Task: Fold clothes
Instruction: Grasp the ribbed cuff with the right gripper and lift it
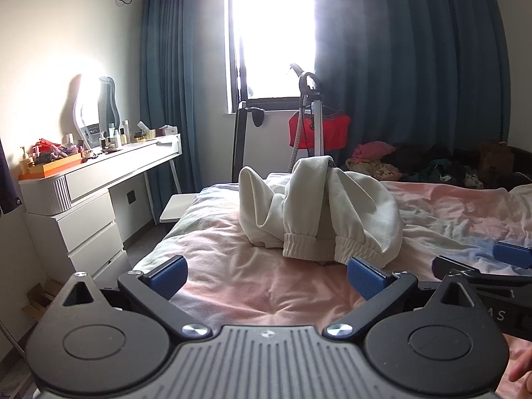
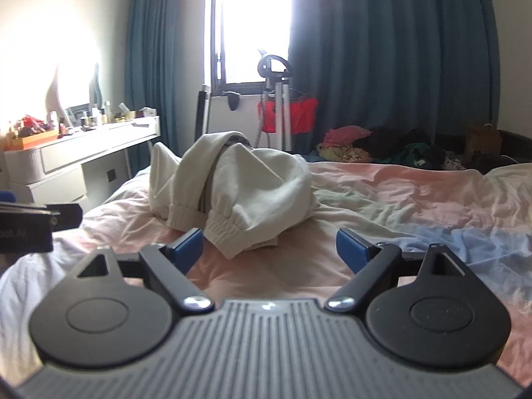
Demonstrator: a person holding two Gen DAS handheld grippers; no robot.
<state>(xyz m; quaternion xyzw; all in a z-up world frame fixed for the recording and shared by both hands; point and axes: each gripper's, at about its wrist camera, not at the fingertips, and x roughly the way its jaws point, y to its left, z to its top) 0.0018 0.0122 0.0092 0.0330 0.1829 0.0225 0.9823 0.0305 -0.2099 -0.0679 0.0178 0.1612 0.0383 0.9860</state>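
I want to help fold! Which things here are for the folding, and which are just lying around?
For the job:
- cream sweatpants bunched on the bed
- left hand-held gripper, open
- right hand-held gripper, open

Just lying about:
- clothes pile by the curtain
- red garment hanging
- bottles on the dresser

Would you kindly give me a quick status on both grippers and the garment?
Left gripper open, empty. Right gripper open, empty. Cream sweatpants crumpled in a heap on the bed, unfolded. Nothing between grippers and the heap.
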